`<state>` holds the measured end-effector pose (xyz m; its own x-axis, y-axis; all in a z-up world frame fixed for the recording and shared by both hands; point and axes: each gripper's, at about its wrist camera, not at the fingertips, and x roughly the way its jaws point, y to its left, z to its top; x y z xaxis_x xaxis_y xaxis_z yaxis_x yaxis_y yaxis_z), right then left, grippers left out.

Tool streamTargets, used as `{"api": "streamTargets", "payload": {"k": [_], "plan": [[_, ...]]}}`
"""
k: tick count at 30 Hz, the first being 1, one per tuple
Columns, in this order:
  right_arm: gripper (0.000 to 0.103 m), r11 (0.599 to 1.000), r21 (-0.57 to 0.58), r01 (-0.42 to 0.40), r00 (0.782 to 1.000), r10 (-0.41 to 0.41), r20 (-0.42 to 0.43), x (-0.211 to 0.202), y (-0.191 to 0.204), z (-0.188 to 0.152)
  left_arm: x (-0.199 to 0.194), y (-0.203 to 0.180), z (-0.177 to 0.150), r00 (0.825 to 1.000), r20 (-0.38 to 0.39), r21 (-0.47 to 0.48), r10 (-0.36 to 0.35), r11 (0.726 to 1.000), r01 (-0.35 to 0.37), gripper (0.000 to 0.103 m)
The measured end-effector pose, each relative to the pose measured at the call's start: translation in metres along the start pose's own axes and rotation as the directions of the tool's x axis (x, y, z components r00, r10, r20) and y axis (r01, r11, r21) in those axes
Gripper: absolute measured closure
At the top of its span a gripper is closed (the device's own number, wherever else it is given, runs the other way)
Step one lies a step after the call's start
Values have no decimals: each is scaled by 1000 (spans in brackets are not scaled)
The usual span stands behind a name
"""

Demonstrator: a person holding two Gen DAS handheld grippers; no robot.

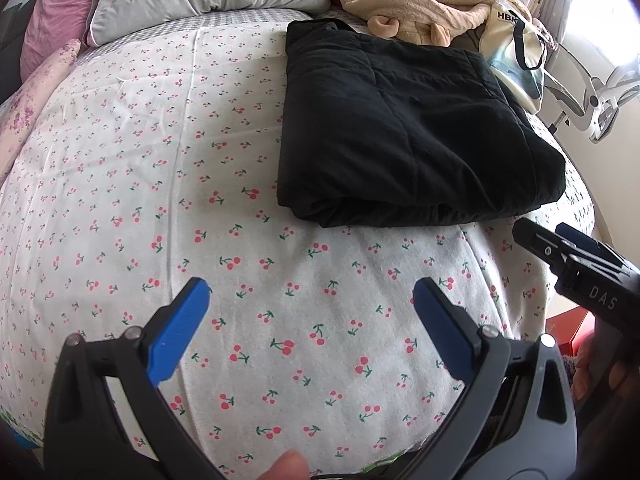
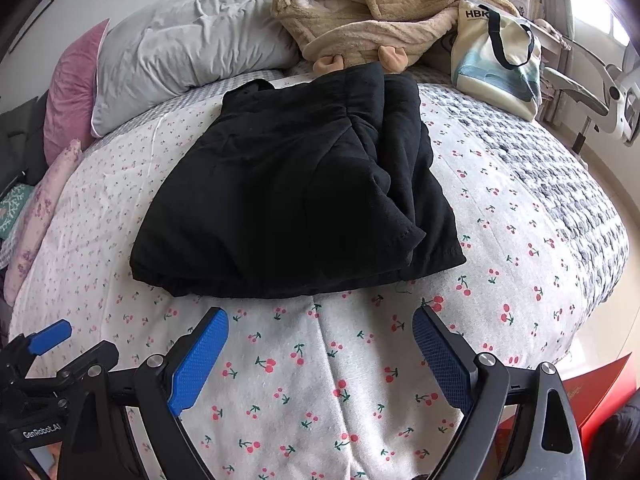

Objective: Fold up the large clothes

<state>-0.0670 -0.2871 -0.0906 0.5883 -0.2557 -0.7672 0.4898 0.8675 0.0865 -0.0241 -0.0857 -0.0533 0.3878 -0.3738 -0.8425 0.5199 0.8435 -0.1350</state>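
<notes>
A black garment point(image 1: 412, 128) lies folded into a thick rectangle on the cherry-print bedspread point(image 1: 160, 200); it also shows in the right wrist view point(image 2: 296, 196), where the bedspread point(image 2: 360, 360) spreads below it. My left gripper point(image 1: 312, 296) is open and empty, hovering over the bedspread near the bed's front edge, left of and short of the garment. My right gripper point(image 2: 320, 328) is open and empty, just in front of the garment's near edge. The right gripper's tip shows at the right of the left wrist view point(image 1: 560, 252). The left gripper's tip shows at the lower left of the right wrist view point(image 2: 52, 340).
A grey pillow point(image 2: 188, 48) and a pink pillow point(image 2: 72, 88) lie at the head of the bed. A beige fleece robe point(image 2: 376, 12) and a tote bag point(image 2: 496, 52) sit behind the garment. An office chair point(image 2: 600, 96) stands at the right.
</notes>
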Motion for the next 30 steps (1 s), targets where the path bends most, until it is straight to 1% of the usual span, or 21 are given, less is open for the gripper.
{"api": "streamTargets", "payload": {"k": [22, 30], "plan": [[9, 1000, -5, -2, 1000, 2, -12, 2, 0, -2, 3, -2, -2, 1000, -6, 2, -1, 1000, 1, 2], [9, 1000, -4, -2, 1000, 2, -19, 2, -1, -3, 4, -1, -2, 1000, -12, 2, 15, 1000, -15, 2]]}}
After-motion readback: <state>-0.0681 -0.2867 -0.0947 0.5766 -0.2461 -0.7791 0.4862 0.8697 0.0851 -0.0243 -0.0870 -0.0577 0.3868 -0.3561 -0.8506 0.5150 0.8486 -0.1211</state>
